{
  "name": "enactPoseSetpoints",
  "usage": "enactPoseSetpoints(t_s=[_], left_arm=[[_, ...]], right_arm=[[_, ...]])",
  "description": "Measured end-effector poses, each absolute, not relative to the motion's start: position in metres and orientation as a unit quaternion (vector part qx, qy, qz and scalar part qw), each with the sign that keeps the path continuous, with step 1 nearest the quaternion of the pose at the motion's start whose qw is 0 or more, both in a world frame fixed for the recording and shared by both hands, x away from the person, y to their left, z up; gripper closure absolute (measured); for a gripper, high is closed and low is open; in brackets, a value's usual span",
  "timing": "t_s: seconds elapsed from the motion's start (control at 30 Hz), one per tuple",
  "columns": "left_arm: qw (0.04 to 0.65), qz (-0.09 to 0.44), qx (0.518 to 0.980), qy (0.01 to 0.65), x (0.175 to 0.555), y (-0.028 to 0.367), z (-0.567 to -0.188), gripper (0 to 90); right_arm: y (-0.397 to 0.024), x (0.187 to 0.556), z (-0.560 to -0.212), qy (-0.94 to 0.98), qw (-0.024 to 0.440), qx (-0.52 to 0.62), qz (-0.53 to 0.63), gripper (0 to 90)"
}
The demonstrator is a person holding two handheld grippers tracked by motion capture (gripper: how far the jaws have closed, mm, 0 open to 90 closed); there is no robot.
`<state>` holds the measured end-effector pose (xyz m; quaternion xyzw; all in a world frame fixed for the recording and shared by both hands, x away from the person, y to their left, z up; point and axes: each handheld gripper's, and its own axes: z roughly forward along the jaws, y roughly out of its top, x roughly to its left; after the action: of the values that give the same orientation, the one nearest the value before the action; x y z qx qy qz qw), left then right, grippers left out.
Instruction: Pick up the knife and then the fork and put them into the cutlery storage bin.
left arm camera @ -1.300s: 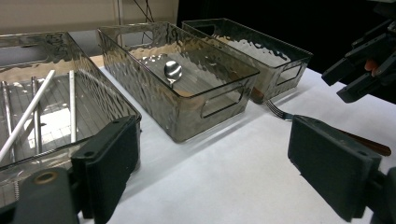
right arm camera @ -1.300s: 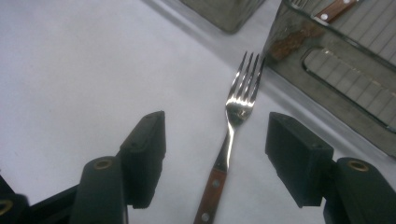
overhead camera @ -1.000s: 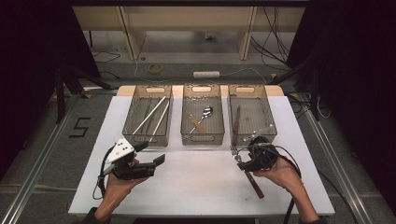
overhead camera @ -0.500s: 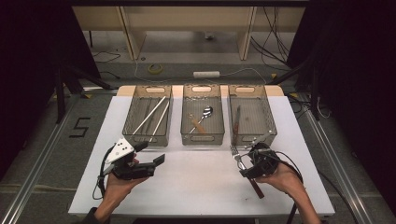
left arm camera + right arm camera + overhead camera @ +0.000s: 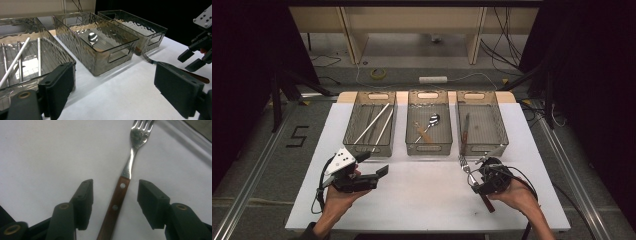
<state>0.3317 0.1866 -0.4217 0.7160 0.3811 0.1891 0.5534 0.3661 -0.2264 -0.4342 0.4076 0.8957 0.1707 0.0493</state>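
My right claw (image 5: 113, 202) straddles the fork (image 5: 125, 172) lying flat on the worktop (image 5: 422, 195); its jaws have just been closing, not yet gripping the wooden handle. My left claw (image 5: 373, 164) waits wide and empty.

Three bins (image 5: 429, 145) in a row at frame centre, chopsticks (image 5: 373, 123) in the left, spoon (image 5: 430, 124) in the middle, fork (image 5: 468, 169) on table (image 5: 422, 200) lower right, between the right gripper (image 5: 479, 172) jaws

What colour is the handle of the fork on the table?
Reddish-brown wood with two silver rivets; the fork shows best in the right gripper view.
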Motion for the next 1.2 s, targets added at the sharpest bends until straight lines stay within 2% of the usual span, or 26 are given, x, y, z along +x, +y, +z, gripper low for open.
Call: enactPoseSetpoints(t_s=[1.2], left_arm=[[0.551, 0.189, 0.718, 0.38, 0.331, 0.186, -0.422, 15.8]], right_arm=[[-0.227, 0.363, -0.455, 0.907, 0.058, 0.401, 0.116, 73.7]])
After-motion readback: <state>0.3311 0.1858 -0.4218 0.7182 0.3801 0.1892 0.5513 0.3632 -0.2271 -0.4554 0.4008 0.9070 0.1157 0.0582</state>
